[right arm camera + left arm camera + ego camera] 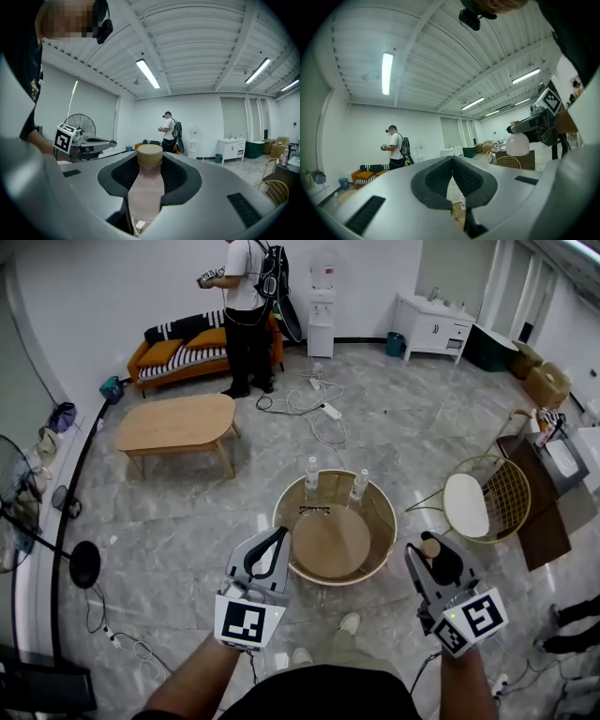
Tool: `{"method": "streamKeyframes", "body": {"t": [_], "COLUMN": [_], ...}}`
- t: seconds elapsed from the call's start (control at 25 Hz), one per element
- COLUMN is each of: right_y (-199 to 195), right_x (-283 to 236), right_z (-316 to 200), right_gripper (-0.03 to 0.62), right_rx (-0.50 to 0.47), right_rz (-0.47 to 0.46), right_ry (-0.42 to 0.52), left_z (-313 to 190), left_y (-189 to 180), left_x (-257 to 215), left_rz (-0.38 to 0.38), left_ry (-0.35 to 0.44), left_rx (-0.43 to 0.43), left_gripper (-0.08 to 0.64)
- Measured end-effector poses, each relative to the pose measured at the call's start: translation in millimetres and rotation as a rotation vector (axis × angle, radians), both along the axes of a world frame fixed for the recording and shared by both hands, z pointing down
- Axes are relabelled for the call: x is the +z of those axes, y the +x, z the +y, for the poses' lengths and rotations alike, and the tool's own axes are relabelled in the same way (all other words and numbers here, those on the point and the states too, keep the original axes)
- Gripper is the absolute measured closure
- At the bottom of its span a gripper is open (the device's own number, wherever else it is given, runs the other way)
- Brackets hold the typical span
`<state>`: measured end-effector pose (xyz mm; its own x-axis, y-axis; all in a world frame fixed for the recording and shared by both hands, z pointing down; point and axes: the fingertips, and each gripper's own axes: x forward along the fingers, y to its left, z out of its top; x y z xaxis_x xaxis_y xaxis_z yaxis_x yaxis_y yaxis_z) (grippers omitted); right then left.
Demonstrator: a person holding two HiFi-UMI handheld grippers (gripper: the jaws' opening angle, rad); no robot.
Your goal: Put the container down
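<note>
Right gripper (149, 165) tight on upright container (146, 194) (tan cap (149, 155) uppermost), between the jaws.

The container (146, 187) has a translucent pinkish body and a tan cap. The right gripper (150, 164) and the left gripper (452, 165) are silver-grey with black pads (436, 176) and black-on-white square markers. The round table (337, 549) is light wood with a paler rim. The floor (412, 437) is grey marble with pale veins. The sofa (169, 367) is orange with black-and-white striped cushions. The wire chair (511, 488) is yellow with a white seat. The person (246, 296) wears a white shirt and black trousers
</note>
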<state>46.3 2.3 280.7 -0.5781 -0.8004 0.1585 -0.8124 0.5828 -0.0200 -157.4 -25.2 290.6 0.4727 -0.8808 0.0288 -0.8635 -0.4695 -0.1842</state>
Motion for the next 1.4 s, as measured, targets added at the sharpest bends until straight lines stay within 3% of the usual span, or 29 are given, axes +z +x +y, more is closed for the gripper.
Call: {"method": "streamKeyframes", "body": {"t": [0.44,1.4], "right_y": [5,62], "right_x": [14,25], "right_z": [-56,-142], "right_gripper": [0.445,0.445], "right_rx": [-0.038,-0.063], "right_rz": [-0.022,-0.011], "right_ry": [-0.015,-0.042], "left_z": [-40,-125], "left_y": [-1,74], "left_x": [15,25], "left_rz": [-0.014,-0.011], "left_ry": [-0.031,-0.057], "left_rx": [-0.056,-0.048], "left_gripper": [0.545,0.545]}}
